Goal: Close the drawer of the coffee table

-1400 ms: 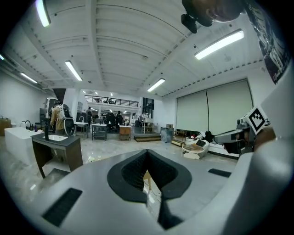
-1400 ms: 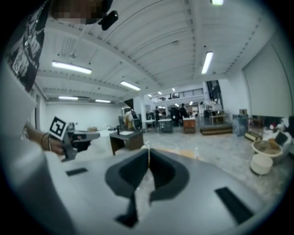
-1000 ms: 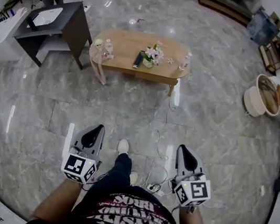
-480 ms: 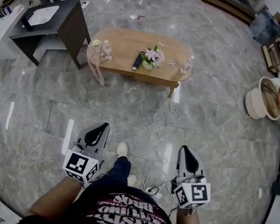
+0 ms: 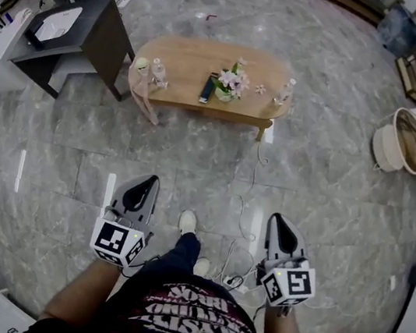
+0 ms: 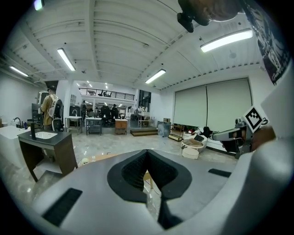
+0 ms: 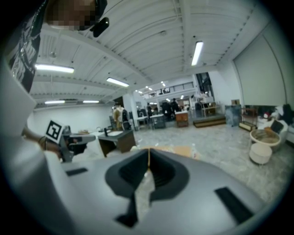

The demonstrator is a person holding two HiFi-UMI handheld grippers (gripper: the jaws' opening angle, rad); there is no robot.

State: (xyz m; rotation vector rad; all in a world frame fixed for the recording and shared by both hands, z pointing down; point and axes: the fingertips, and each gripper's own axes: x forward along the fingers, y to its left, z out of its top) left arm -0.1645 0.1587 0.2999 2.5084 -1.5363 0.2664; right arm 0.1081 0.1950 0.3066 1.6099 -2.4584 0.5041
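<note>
1. The person wore a dark T-shirt (image 5: 198, 322) printed across the front with large pale and reddish lettering.
2. Dark blue trousers (image 5: 180, 250) covered the legs, and the shoes (image 5: 187, 220) were white.
3. The left hand-held gripper (image 5: 150, 182) had a smooth light-grey shell that tapered to a point, with a black teardrop-shaped recess on top.
4. The right hand-held gripper (image 5: 275, 219) had the same grey shell and black recess.
5. Each carried a white cube with black square markers: the left cube (image 5: 117, 245) and the right cube (image 5: 289, 284).
6. In the left gripper view, black ribbed pads (image 6: 133, 172) lined the recess, and black rectangular slots (image 6: 62, 206) flanked it.
7. A dark camera unit (image 6: 190, 17) sat on the head.
</note>
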